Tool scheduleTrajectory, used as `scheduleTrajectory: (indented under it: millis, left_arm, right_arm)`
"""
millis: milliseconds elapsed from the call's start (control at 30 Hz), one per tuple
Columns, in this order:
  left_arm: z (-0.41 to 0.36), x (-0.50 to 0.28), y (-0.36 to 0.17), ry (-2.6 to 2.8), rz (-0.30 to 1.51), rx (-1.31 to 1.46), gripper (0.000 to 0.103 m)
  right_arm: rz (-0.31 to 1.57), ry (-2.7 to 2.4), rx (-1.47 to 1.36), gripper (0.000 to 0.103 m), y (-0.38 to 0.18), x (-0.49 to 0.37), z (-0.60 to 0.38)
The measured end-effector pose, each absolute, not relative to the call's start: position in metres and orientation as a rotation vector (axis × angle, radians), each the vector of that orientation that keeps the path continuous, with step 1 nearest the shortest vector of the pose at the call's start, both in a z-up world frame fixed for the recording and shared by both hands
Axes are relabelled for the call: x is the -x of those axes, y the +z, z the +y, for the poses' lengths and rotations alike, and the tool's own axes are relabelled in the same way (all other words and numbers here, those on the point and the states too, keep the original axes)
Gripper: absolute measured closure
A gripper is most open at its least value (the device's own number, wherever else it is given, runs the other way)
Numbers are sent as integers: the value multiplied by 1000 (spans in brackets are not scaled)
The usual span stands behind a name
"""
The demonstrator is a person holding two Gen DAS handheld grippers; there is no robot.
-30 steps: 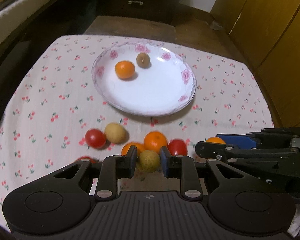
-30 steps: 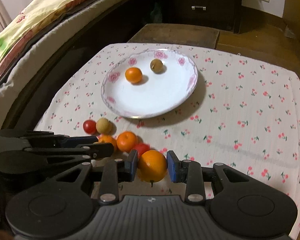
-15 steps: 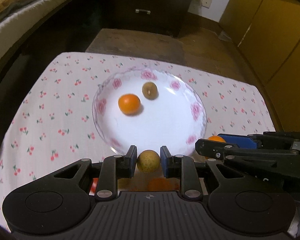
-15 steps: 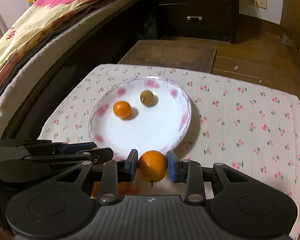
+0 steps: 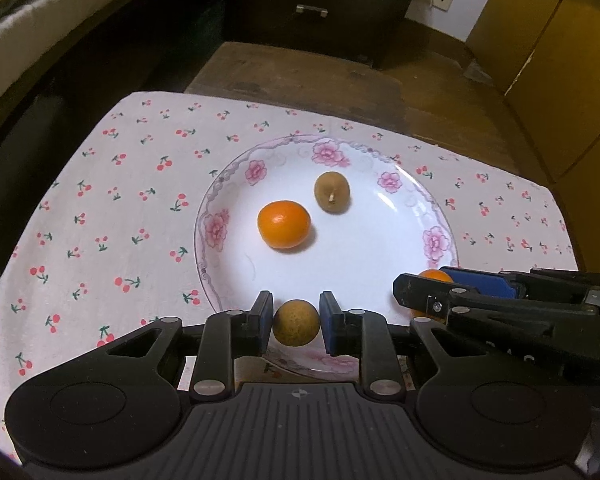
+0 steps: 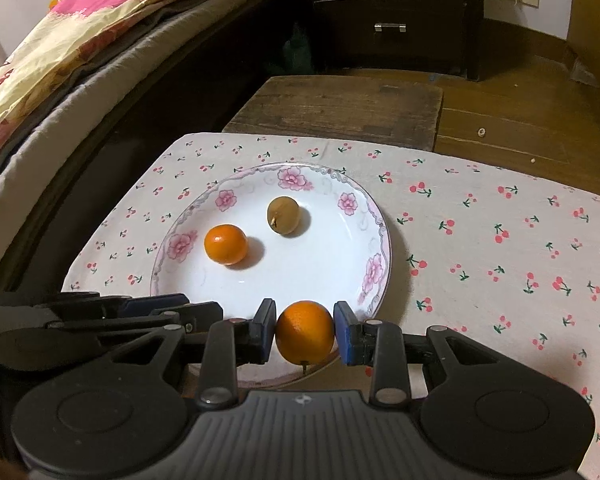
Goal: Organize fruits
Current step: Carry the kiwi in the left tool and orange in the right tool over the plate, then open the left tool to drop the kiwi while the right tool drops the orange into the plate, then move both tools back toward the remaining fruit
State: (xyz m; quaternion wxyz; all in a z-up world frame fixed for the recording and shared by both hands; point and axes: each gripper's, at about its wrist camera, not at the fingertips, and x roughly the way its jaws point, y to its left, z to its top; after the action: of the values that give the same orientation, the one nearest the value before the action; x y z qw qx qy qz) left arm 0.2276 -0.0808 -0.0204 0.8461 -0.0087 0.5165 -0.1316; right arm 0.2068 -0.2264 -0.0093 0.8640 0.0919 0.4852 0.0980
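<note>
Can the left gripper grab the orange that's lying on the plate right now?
Probably not yet. The left gripper is already shut on a brownish-yellow fruit, so its fingers are full. Nothing stands between it and the orange on the plate otherwise.

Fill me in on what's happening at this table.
A person is sorting fruit onto a flowered plate with two handheld grippers. The left gripper is shut on a tan-brown round fruit, the right gripper on an orange, both at the plate's near edge. A small orange and a brown fruit already lie on the plate.
</note>
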Motion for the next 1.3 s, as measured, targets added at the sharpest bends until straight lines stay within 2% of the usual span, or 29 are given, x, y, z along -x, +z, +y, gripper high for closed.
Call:
scheduleTrajectory:
  millis: [467, 1300]
  left_arm:
    - [-81, -230, -24, -262, 1097, 26, 70]
    - [-79, -224, -10, -264, 1061, 33, 60]
  right_arm:
    - [1017, 195, -221, 69, -15, -209, -228]
    - [968, 178, -219, 69, 0, -202, -229]
